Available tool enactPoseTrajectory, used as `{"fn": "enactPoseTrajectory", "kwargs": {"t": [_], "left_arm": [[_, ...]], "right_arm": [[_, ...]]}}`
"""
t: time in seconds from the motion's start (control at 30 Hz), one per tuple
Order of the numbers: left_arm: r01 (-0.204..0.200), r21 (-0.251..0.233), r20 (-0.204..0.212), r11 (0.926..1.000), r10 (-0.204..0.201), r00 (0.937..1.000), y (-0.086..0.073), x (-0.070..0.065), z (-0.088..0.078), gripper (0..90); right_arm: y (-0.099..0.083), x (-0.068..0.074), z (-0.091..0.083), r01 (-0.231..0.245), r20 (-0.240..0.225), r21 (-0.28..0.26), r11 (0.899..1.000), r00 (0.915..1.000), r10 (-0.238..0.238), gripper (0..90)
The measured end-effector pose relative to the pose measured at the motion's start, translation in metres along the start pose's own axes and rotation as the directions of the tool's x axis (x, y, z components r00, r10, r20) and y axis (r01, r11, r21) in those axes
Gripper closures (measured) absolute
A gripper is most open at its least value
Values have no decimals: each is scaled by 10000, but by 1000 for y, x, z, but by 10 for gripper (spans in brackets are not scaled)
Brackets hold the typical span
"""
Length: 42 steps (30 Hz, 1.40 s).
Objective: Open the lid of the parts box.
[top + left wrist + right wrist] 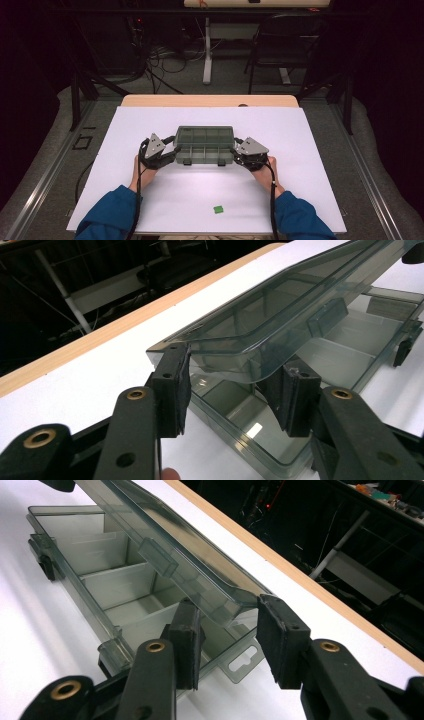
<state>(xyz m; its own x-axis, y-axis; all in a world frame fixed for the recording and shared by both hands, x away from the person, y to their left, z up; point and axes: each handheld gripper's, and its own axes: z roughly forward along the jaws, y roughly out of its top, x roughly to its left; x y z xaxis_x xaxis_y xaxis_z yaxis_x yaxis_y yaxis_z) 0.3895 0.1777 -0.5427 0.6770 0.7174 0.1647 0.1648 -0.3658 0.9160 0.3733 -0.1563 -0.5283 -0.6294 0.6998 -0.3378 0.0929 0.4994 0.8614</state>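
A smoky clear plastic compartment box (204, 145) sits at the middle of the white table sheet (310, 165). Its lid (280, 315) is tilted up off the base (345, 345), whose divided compartments look empty. My left gripper (172, 152) is at the box's left end, and in the left gripper view its pads (172, 385) press on the end of the lid between them. My right gripper (235, 152) is at the right end. There its jaws (232, 630) clamp the lid (165, 545) above the base (100, 580).
A small green piece (218, 209) lies on the sheet near the front edge, between the person's blue sleeves. The sheet's wooden far edge (210, 100) runs behind the box. Beyond it are a dark floor, cables and a chair (285, 45).
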Motion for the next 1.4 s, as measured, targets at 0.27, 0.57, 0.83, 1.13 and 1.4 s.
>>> {"fn": "enactPoseTrajectory", "kwargs": {"t": [0.27,0.57,0.83,1.13,1.4], "left_arm": [[185,-69,22,9998,-185,9998,2,3,0,581],[294,-117,-39,9995,-294,9996,4,7,0,646],[210,-36,18,9998,-210,9998,10,12,1,668],[225,-33,-14,9997,-225,9997,17,17,1,699],[190,245,65,9995,-192,9998,26,23,3,715]], "right_arm": [[4,-3,1,-59,7,45,10000,10000,59,631],[10,-7,3,-83,43,206,9998,10000,82,650],[14,-12,5,-209,20,280,9994,9998,209,670],[20,-19,7,-380,72,396,9985,9993,378,706],[29,-27,10,-654,32,549,9963,9979,653,738]]}}
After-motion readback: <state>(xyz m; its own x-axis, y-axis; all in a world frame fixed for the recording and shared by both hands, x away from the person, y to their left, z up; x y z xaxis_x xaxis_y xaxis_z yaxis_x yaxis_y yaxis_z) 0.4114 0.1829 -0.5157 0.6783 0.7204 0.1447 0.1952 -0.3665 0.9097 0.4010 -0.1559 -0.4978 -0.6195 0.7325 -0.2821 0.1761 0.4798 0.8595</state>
